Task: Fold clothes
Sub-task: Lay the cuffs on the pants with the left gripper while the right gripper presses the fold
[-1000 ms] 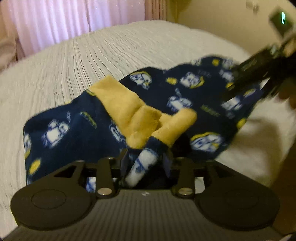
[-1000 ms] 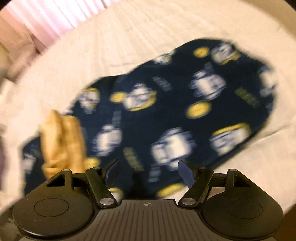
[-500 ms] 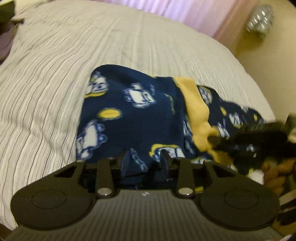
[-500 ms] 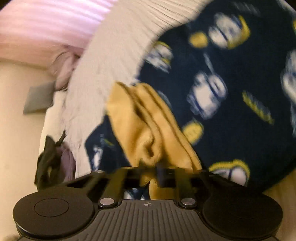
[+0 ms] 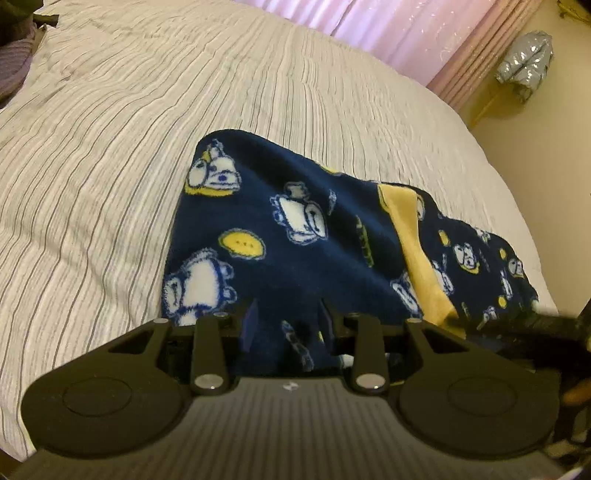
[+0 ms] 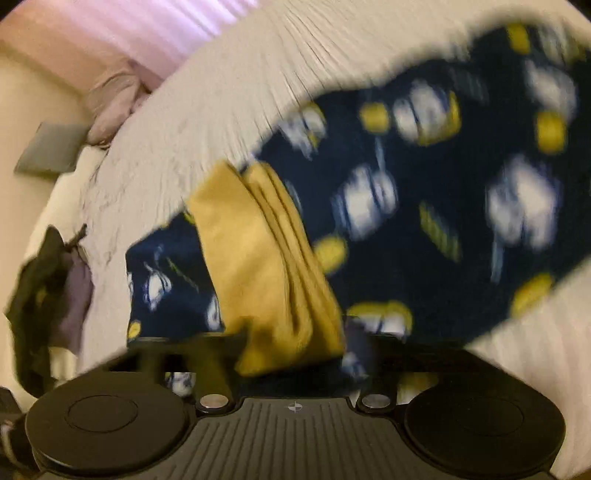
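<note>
A navy fleece garment (image 5: 295,240) printed with white cartoon animals lies on the striped bed cover (image 5: 110,147), and a yellow band (image 5: 417,251) crosses it. My left gripper (image 5: 288,321) is shut on a bunched fold at the garment's near edge. The right wrist view is blurred. There the garment (image 6: 406,184) spreads to the right and the folded yellow band (image 6: 258,251) runs down between the fingers of my right gripper (image 6: 295,343). Its jaws are opening and stand apart from the band. The right gripper's dark fingers (image 5: 535,323) also show at the garment's right end.
A pile of dark and purple clothes (image 6: 44,295) sits at the bed's edge, also seen top left (image 5: 14,55). Pink curtains (image 5: 406,29) hang behind the bed, with a silvery wrapped object (image 5: 524,62) beside them. A pillow (image 6: 114,103) lies at the far end.
My left gripper rolled and carried the garment's edge across, so the fabric now lies lower on the bed. My right gripper moved to the yellow band, closed on it, then spread its fingers again.
</note>
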Available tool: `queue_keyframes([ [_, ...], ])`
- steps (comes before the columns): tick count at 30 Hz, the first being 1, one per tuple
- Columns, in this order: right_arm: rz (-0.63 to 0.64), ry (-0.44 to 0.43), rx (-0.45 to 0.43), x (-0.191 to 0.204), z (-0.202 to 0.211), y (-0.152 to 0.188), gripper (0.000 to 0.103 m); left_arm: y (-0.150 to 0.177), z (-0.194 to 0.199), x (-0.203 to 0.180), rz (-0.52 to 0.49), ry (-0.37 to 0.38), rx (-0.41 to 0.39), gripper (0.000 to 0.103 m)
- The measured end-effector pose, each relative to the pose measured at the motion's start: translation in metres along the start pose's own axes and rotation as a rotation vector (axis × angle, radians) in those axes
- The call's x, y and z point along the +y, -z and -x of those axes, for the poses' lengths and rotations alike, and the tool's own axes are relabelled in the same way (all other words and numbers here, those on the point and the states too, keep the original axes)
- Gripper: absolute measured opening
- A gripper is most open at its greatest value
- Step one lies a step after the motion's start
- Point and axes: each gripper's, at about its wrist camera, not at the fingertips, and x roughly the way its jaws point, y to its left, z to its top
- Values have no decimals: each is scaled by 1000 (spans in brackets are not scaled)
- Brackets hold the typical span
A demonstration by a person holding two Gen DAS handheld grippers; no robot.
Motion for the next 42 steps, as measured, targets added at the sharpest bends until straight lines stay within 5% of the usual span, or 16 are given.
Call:
queue_keyframes([
  [5,19,-18,-23,-11,-7,-12,72,0,3,4,13,0,0,29],
  [15,-74,-228,73,-37,-72,-32,70,-3,4,11,48,-7,-22,29],
  [16,-70,-240,76,-36,-71,-32,39,-4,4,11,49,-8,-25,29],
  [17,-61,-243,78,-34,-70,-32,20,-4,5,11,49,-9,-28,29],
  [20,50,-221,25,-18,-55,-33,12,-8,5,10,54,-10,-39,29],
  [26,173,-131,-172,-2,-12,-30,11,-18,3,5,44,-3,-59,29],
  [32,14,-45,-78,-42,-31,-23,11,-20,-15,-1,24,-29,-31,29],
  [37,7,-5,-23,-37,-32,-32,12,-25,-22,-3,-12,-42,-8,29],
  [40,16,90,-7,-34,-35,-41,50,-36,-23,-8,-42,-56,-7,28],
  [42,65,139,-66,-22,-24,-48,51,-48,-22,-11,-73,-52,-40,28],
])
